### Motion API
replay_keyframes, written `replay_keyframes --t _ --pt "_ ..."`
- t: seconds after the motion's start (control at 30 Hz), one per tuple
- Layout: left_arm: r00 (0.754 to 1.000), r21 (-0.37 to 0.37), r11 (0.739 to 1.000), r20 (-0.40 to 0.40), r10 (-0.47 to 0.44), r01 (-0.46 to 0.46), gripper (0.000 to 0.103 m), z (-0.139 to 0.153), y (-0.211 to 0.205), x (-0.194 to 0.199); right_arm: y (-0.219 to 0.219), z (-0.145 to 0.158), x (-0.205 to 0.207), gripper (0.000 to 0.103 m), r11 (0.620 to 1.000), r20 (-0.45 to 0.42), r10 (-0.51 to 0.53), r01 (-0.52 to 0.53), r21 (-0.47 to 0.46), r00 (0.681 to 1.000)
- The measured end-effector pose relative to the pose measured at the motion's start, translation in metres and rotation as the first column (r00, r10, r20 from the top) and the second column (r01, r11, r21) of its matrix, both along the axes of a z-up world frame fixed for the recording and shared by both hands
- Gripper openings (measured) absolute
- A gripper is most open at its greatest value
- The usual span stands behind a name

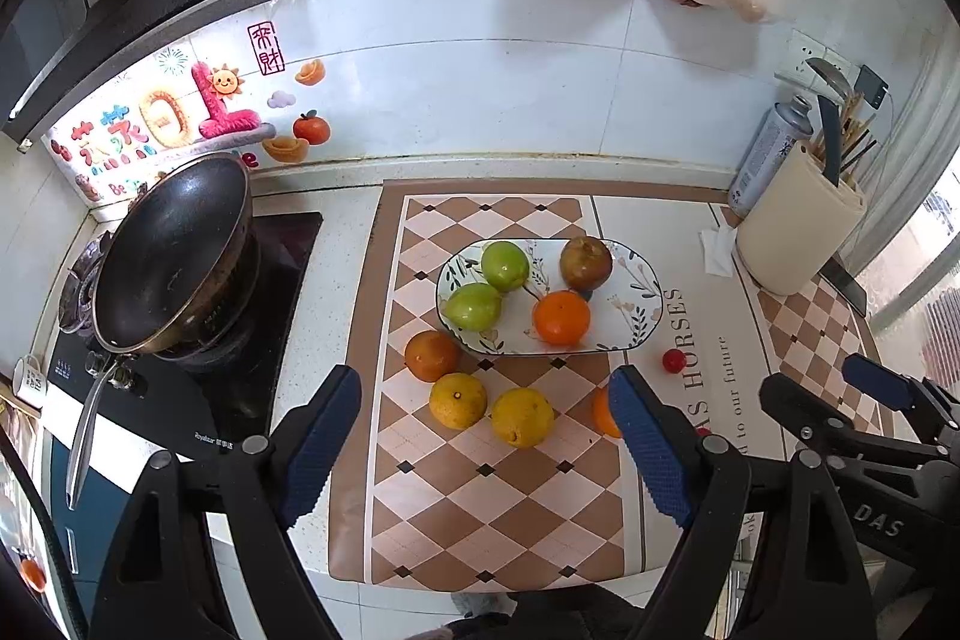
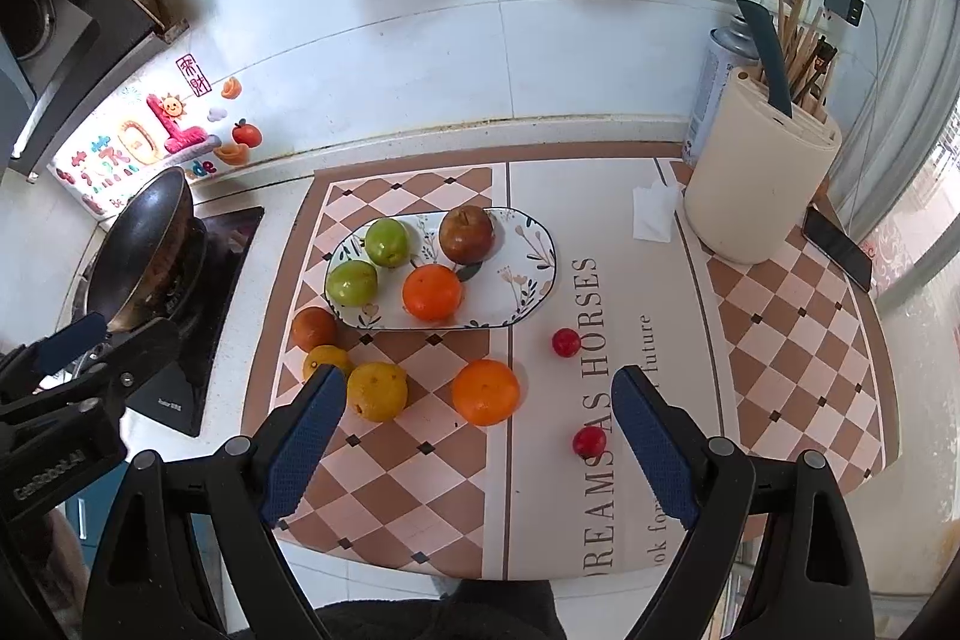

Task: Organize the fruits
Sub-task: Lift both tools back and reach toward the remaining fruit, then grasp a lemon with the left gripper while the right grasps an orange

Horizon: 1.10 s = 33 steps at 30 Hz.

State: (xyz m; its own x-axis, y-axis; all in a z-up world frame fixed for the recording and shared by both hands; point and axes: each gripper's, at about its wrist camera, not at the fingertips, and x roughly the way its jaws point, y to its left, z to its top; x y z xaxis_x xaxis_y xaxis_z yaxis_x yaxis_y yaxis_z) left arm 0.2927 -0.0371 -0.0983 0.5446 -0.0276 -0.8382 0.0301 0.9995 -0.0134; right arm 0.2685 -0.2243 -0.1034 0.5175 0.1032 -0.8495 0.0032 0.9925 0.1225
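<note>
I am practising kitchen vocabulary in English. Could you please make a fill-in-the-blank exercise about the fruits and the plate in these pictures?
1. The oval plate holds ____ fruits in total.
2. Two fruits on the plate are ____ in colour, next to a bright orange and a brownish fruit.
3. Two small ____ fruits lie on the mat, off the plate.
4. The left gripper and the right gripper both hold ____.

Missing words: four; green; red; nothing
</note>
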Motion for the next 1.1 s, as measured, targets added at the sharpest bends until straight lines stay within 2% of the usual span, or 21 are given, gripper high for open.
replay_keyframes --t 0.2,0.23,0.27,0.3,0.4,0.47,0.57,0.6,0.7,0.73,0.8,0.87,1.1 --pt "0.999 0.002 1.0 -0.024 0.026 -0.026 0.085 -0.011 0.001 0.008 -0.001 -0.009 0.013 0.092 1.0 -0.022 0.008 -0.008 0.011 1.0" --pt "0.999 0.009 1.0 -0.033 0.03 -0.029 0.088 -0.015 0.001 0.012 -0.001 -0.016 0.018 0.092 1.0 -0.038 0.013 -0.013 0.006 0.999" --pt "0.998 0.018 0.999 -0.044 0.036 -0.035 0.097 -0.021 0.002 0.016 0.0 -0.022 0.023 0.092 1.0 -0.052 0.016 -0.016 0.003 0.998" --pt "0.997 0.03 0.999 -0.058 0.046 -0.044 0.101 -0.027 0.003 0.021 0.0 -0.031 0.029 0.092 1.0 -0.066 0.021 -0.021 0.004 0.998" --pt "0.99 0.063 0.995 -0.116 0.079 -0.072 0.101 -0.056 0.008 0.037 0.003 -0.066 0.05 0.093 0.999 -0.128 0.038 -0.038 -0.001 0.991" --pt "0.981 0.07 0.994 -0.168 0.093 -0.082 0.101 -0.077 0.01 0.046 0.006 -0.101 0.069 0.092 0.999 -0.186 0.048 -0.049 0.001 0.981" --pt "0.951 0.033 0.992 -0.282 0.123 -0.119 0.101 -0.117 0.018 0.06 0.007 -0.153 0.091 0.092 0.999 -0.284 0.054 -0.05 0.021 0.957" --pt "0.934 0.008 0.991 -0.332 0.131 -0.136 0.101 -0.133 0.021 0.065 0.009 -0.171 0.096 0.092 0.998 -0.323 0.055 -0.05 0.026 0.945" --pt "0.9 -0.024 0.987 -0.414 0.135 -0.159 0.101 -0.162 0.023 0.073 0.009 -0.216 0.11 0.092 0.997 -0.418 0.067 -0.041 0.072 0.906" --pt "0.89 -0.036 0.985 -0.435 0.134 -0.166 0.101 -0.169 0.022 0.074 0.01 -0.227 0.113 0.091 0.996 -0.445 0.069 -0.033 0.086 0.893" --pt "0.867 -0.059 0.982 -0.481 0.13 -0.18 0.101 -0.182 0.019 0.076 0.011 -0.25 0.118 0.078 0.993 -0.494 0.074 -0.02 0.114 0.867" --pt "0.837 -0.094 0.976 -0.534 0.118 -0.198 0.101 -0.196 0.016 0.078 0.013 -0.262 0.119 0.068 0.996 -0.507 0.067 -0.028 0.086 0.859" --pt "0.783 -0.152 0.966 -0.618 0.074 -0.211 0.101 -0.23 -0.008 0.094 -0.009 -0.263 0.095 0.067 0.996 -0.523 0.073 -0.032 0.088 0.849"
